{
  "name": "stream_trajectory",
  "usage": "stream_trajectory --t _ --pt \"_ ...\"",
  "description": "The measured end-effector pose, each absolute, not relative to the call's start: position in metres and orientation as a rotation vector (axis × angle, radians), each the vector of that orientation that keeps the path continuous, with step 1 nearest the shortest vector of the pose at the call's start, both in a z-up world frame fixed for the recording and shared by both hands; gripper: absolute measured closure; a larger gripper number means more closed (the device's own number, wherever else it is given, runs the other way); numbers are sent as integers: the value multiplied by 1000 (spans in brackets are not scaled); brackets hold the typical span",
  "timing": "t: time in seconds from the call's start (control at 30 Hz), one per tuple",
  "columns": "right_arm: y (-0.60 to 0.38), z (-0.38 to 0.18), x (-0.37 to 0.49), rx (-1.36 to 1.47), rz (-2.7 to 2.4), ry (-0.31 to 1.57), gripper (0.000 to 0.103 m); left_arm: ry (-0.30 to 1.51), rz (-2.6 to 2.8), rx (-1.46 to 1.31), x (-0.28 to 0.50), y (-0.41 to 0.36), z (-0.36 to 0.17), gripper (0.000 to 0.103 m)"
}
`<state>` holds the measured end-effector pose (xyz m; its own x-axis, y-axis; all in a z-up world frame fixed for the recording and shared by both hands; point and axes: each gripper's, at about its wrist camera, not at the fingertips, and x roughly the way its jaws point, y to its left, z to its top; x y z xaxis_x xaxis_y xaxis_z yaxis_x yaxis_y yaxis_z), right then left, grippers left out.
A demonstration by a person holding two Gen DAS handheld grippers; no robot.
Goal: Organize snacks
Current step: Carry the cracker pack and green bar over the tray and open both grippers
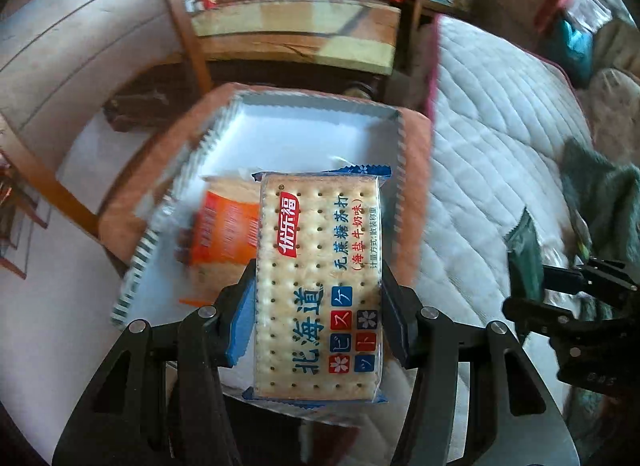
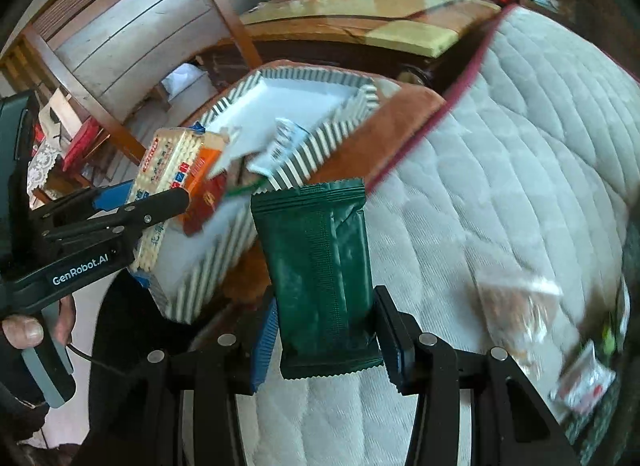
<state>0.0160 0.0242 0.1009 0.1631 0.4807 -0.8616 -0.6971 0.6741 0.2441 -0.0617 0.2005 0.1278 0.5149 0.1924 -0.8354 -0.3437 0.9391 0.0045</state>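
My left gripper (image 1: 318, 306) is shut on a clear-wrapped cracker pack with blue ends (image 1: 320, 266) and holds it over the near end of a striped box with a white inside (image 1: 304, 125). An orange snack pack (image 1: 228, 225) lies in the box. In the right wrist view the box (image 2: 240, 234) shows with several packs in it, and the left gripper (image 2: 132, 209) holds the cracker pack (image 2: 168, 169) above it. My right gripper (image 2: 324, 330) is shut on a dark green snack pack (image 2: 316, 266) beside the box, above the white quilt.
The box rests on a brown cushion (image 1: 416, 169) at the edge of a quilted white bed (image 2: 500, 185). A clear bag of brown snacks (image 2: 516, 306) and a small red-and-white packet (image 2: 584, 382) lie on the bed at right. A wooden table (image 1: 296, 37) stands behind.
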Motion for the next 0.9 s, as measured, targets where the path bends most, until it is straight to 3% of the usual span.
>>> stream_trajectory --t 0.37,0.9 --pt "87 109 29 -284 927 1125 58 981 412 -198 -61 252 117 49" --pt "179 77 47 -324 991 1199 58 1026 463 -247 -50 291 87 49"
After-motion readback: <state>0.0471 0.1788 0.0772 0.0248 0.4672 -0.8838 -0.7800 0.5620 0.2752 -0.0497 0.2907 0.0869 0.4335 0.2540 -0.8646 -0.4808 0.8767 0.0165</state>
